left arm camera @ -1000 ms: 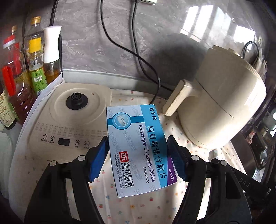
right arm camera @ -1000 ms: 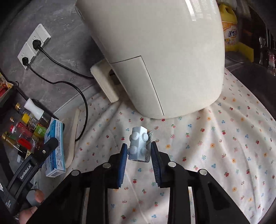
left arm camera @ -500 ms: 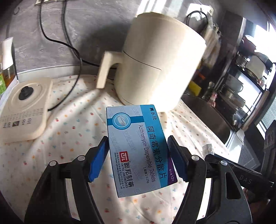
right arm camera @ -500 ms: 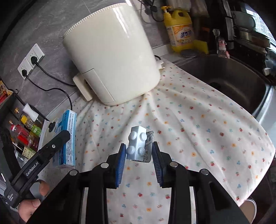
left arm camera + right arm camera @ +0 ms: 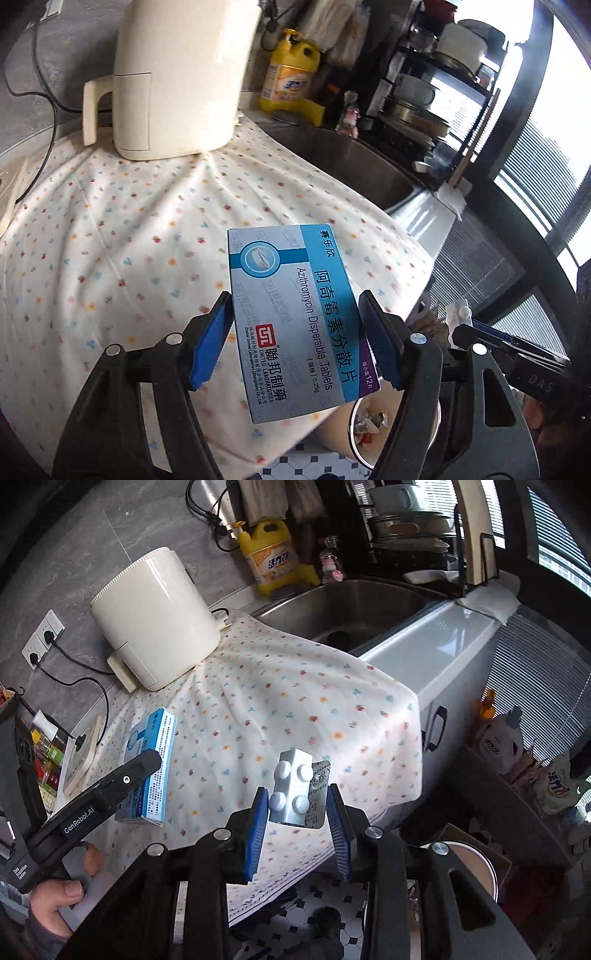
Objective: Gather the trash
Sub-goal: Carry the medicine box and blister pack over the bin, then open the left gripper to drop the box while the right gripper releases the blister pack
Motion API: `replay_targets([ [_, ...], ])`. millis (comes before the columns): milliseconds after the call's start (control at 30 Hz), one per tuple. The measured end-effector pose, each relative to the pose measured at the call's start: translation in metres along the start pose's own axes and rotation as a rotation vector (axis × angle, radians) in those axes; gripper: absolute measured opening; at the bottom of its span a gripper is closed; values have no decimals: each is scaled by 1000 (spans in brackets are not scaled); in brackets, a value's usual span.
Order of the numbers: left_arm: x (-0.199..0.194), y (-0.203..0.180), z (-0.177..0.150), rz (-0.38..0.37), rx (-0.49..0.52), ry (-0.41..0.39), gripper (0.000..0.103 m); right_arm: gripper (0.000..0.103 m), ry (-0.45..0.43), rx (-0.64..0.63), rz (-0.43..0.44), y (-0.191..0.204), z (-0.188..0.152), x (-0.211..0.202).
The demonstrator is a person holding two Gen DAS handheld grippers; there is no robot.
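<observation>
Left hand-held gripper (image 5: 297,341) pinched the tablet box (image 5: 295,321); right hand-held gripper (image 5: 297,821) pinched a blister pack (image 5: 297,792). Both were lifted off the bench (image 5: 110,229), near the bin (image 5: 360,424); dropping remained.

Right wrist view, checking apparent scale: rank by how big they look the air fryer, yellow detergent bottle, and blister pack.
1. air fryer
2. and 3. unsure: yellow detergent bottle and blister pack look alike; the pack is nearest the camera.

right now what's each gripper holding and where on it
Left gripper clamps the medicine box by its long side edges; right gripper pinches the blister pack at its lower end.
</observation>
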State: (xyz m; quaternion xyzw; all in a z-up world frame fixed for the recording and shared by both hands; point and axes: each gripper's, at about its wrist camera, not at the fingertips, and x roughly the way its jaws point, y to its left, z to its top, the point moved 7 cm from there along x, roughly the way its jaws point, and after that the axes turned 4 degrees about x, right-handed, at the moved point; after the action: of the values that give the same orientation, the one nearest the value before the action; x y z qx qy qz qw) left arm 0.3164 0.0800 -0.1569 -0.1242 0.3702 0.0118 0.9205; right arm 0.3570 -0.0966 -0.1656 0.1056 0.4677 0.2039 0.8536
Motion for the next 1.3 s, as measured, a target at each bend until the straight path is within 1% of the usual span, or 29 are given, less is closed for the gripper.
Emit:
replay_targets([
  [233,-3,-81,-34,-58,76,46,69,33,24,82,-37,-83,-38,-35],
  [333,-2,-108,-49,-73,99,67,69,33,34,110,-48,-113,-51,-46],
  [400,0,-123,-60,-78,109,84,69,36,49,125,-58,-131,-61,-49],
  [433,1,-129,-66,-80,112,94,69,42,65,134,-68,-140,-66,-49],
  [467,2,-135,-72,-81,115,103,69,62,86,148,-83,-150,-72,-48],
  [500,5,-142,-78,-81,116,112,69,70,100,162,-97,-159,-77,-49],
  [533,6,-147,-84,-83,117,121,69,74,102,173,-108,-168,-82,-52],
  [600,11,-158,-96,-84,124,134,69,76,105,183,-123,-185,-92,-60],
  [667,16,-167,-104,-82,126,146,69,80,110,189,-145,-202,-101,-70],
  [767,23,-179,-116,-83,119,159,69,84,107,204,-170,-227,-113,-87],
  [900,30,-200,-130,-91,116,170,69,85,92,222,-192,-257,-121,-110],
  [1100,42,-229,-148,-101,115,193,71,85,63,212,-209,-284,-126,-139],
  [1133,47,-234,-152,-116,122,208,76,85,59,213,-210,-288,-127,-144],
  [1167,52,-238,-157,-112,143,225,81,85,56,213,-212,-292,-129,-148],
  [1200,58,-237,-161,-75,160,237,87,85,54,212,-212,-295,-129,-151],
  [1233,61,-234,-163,-45,156,250,88,85,53,210,-213,-296,-130,-154],
  [1300,62,-228,-164,-75,91,274,89,85,52,205,-208,-298,-131,-158],
])
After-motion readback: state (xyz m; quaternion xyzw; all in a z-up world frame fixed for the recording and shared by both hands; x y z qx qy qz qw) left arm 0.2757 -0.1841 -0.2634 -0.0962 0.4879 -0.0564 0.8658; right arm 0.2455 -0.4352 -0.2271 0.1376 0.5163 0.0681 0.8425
